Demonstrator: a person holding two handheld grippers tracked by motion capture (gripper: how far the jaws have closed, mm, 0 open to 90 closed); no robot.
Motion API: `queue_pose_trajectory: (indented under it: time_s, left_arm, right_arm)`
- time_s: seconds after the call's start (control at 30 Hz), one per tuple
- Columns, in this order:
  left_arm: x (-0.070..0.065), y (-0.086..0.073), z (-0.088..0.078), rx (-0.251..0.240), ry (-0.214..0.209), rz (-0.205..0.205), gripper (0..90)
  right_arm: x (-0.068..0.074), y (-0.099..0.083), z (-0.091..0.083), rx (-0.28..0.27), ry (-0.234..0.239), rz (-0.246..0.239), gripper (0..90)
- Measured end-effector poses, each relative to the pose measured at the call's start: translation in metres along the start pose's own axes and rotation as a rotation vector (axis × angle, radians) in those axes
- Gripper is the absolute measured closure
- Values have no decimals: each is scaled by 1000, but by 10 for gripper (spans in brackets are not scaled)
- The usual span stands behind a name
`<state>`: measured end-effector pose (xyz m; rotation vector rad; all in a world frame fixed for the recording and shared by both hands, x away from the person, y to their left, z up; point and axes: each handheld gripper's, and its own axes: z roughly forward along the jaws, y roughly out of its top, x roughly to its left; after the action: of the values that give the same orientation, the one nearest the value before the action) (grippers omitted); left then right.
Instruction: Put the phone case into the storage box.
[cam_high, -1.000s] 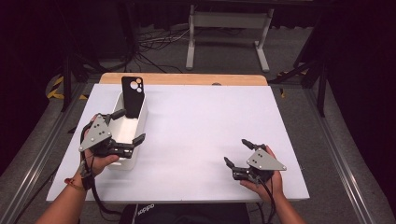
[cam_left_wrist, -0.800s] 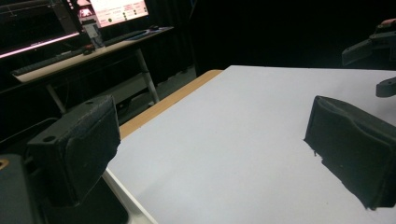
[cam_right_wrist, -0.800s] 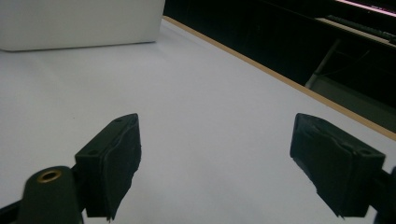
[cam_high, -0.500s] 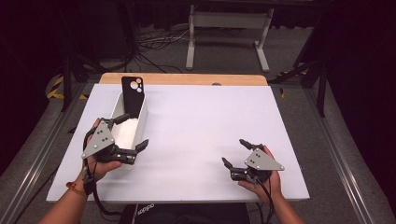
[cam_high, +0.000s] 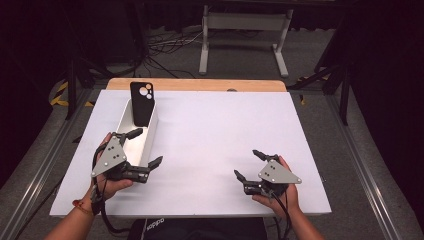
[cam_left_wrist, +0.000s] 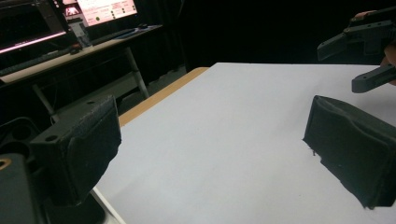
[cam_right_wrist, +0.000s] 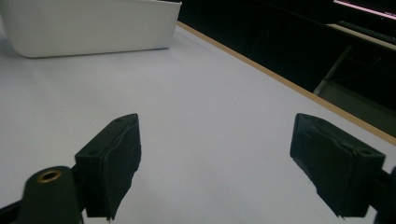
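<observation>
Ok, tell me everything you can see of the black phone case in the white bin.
The phone case is black and looks like matte plastic or rubber, with a cluster of round camera cutouts near its top. It stands nearly upright at the far end of the long white bin, its lower part hidden inside, its top rising well above the rim. It seems to lean on the bin's end wall. Neither set of tongs touches it.
</observation>
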<state>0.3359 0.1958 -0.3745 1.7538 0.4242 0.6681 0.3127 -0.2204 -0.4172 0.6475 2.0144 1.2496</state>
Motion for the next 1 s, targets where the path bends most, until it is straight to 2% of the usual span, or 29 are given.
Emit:
queue_pose_trajectory:
  time_s: [0.4,0.5,0.63,0.8,0.9,1.0]
  left_arm:
    - [-13,-6,7,12,-45,-3,40]
    - [-16,-8,7,19,-44,5,42]
    - [-20,-9,5,21,-67,-5,56]
    - [-26,-11,4,21,-76,8,56]
    - [-29,-13,4,23,-97,-8,57]
    - [-33,-16,4,35,-104,3,57]
  right_arm:
    - [2,2,-2,-4,11,-3,174]
    - [2,2,-2,-4,13,-5,174]
    - [3,2,-2,-2,16,-6,174]
    - [4,3,-3,-8,19,-2,174]
    - [5,4,-3,-5,19,-5,174]
    - [7,4,-3,-6,18,-10,174]
